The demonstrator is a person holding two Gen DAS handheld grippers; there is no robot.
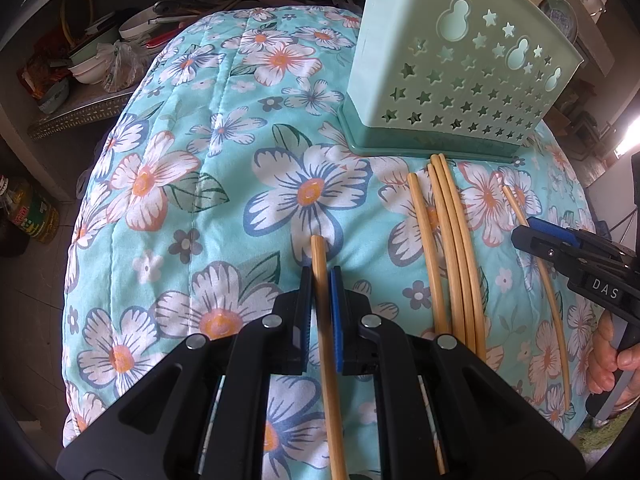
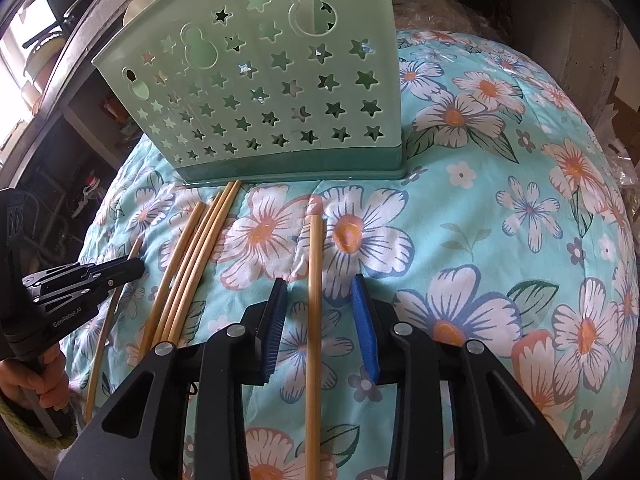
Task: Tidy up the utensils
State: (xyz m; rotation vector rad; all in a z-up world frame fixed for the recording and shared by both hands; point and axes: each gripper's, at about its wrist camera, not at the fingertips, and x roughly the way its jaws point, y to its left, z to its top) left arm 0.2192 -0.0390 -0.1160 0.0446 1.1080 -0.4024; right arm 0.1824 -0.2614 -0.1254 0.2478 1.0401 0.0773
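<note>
A: Chopsticks were what lay about. One chopstick (image 1: 325, 320) sat clenched between the pads of the left tongs (image 1: 321, 280), its tip sticking out just past the fingertips. Another single chopstick (image 2: 314, 320) lay flat between the fingers of the right tongs (image 2: 320, 292), but the pads stood apart from it on both sides, so nothing was gripped there.

B: And the holder?

A: The green holder (image 1: 460, 80), with star and gourd cut-outs, stood upright on its darker tray (image 1: 400, 148), ahead of both tongs. Its open top was cut off in both views, so I could not tell what was inside.

B: Other chopsticks?

A: A loose bundle of four (image 1: 452, 248) lay between the two tongs, the far ends nearly touching the tray. From the left wrist view, one more thin stick (image 1: 552, 292) ran under the right tongs, which came in from the right edge with a hand (image 1: 612, 356) on the handle.

B: What surface?

A: A quilted cloth (image 1: 200, 200), turquoise with large white and orange flowers, bulging in the fisheye. To the left of the left tongs there were shelves with bowls (image 1: 84, 68), a plastic bag and a bottle lower down; beyond the holder, plates (image 1: 558, 12). The right side behind the right tongs was dark and hard to make out.
</note>
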